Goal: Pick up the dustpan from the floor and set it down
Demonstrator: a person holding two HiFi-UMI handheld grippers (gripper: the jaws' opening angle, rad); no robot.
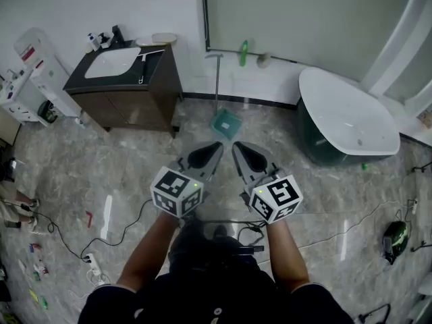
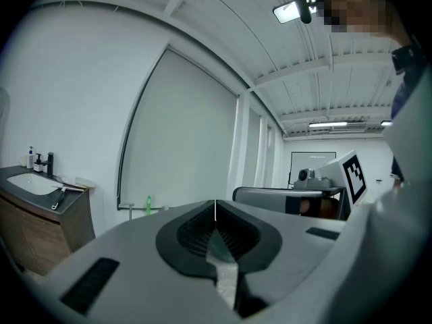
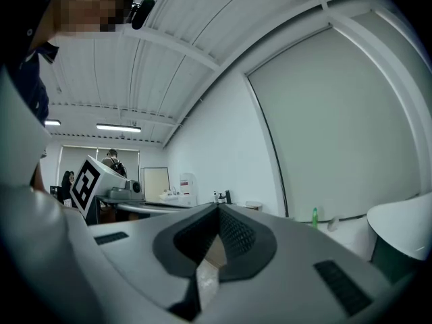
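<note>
**Both grippers shut and empty; dustpan on the floor at the wall ahead**

1. Surroundings. The marble floor (image 1: 135,174) extends ahead of both tools. The white bathtub (image 1: 344,113) stands ahead and to the right of the right gripper (image 1: 237,147). The dark vanity cabinet (image 1: 131,90) stands ahead and to the left of the left gripper (image 1: 216,145), against the wall. A black cable (image 1: 131,225) lies on the floor to the left of and behind the left gripper, and ends near a white power strip (image 1: 94,267). The stretch from the jaw tips to the dustpan is open floor.

2. Task item. The dustpan (image 1: 227,123) stands straight ahead of the two grippers, well apart from them, between the cabinet and the bathtub. Its pan is teal and rests on the floor. Its thin grey handle rises upright against the wall.

3. Containers. The cabinet top holds a white sink (image 1: 111,62), with small bottles (image 1: 94,42) at its far left corner. A green bottle (image 1: 244,52) stands on the ledge beyond the dustpan.

4. Tool state. Left gripper (image 2: 216,204): jaws fully together, nothing held. Right gripper (image 3: 217,208): jaws together at the tips, nothing held. Both are held side by side.
</note>
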